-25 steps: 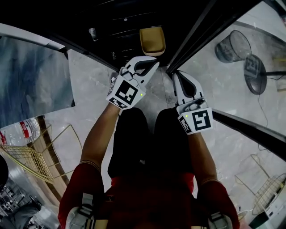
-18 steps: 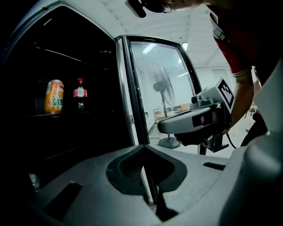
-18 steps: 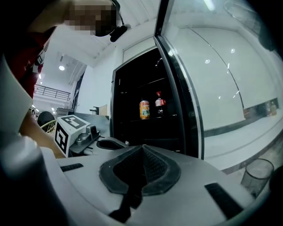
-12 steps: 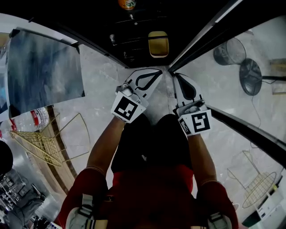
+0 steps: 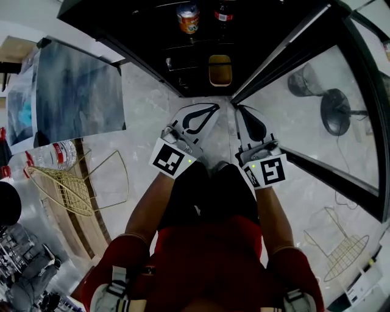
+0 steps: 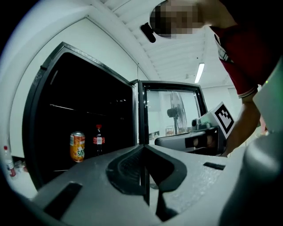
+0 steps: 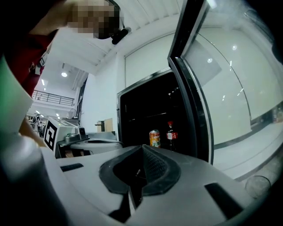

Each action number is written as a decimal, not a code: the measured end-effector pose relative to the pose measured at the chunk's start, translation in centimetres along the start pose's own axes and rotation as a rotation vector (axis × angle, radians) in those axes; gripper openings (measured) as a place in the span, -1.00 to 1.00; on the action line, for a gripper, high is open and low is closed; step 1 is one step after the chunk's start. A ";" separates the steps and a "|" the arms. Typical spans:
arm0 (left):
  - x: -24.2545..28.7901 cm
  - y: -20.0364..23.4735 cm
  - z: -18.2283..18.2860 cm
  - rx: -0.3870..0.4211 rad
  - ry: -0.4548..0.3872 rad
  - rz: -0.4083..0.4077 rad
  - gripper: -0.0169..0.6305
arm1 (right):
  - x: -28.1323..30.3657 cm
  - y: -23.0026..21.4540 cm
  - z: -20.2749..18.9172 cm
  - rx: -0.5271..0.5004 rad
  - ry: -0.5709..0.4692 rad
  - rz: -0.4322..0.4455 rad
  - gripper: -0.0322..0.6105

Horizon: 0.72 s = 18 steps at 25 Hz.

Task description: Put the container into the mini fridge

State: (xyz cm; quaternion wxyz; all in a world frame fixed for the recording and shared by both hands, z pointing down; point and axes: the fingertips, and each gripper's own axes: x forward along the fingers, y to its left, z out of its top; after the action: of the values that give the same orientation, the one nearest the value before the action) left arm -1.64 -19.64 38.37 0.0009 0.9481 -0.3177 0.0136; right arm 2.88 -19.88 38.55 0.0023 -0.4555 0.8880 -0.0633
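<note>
The mini fridge stands open at the top of the head view, dark inside. A tan-lidded container sits on its lower shelf, with no gripper touching it. Further in stand an orange can and a cola bottle. My left gripper is shut and empty, just outside the fridge opening. My right gripper is shut and empty beside it, close to the door's edge. The left gripper view shows the can and the bottle; the container is hidden there.
The fridge's glass door swings open to the right, with a fan and a mesh bin seen through it. Gold wire baskets and a water bottle lie on the marble floor. A blue panel lies at the left.
Both grippers have drawn back a little from the fridge, away from the container on the shelf. The view has shifted, so the can and bottle now show.
</note>
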 end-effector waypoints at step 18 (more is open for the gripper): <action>-7.0 -5.7 16.7 -0.060 -0.034 0.056 -0.93 | -7.0 7.3 16.5 0.007 -0.043 0.081 -0.91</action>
State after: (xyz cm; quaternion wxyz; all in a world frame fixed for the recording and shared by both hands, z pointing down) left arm -3.37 -11.01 21.50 0.0236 0.9384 -0.3445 -0.0120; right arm 2.04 -11.83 20.94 0.0255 -0.4204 0.9052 -0.0563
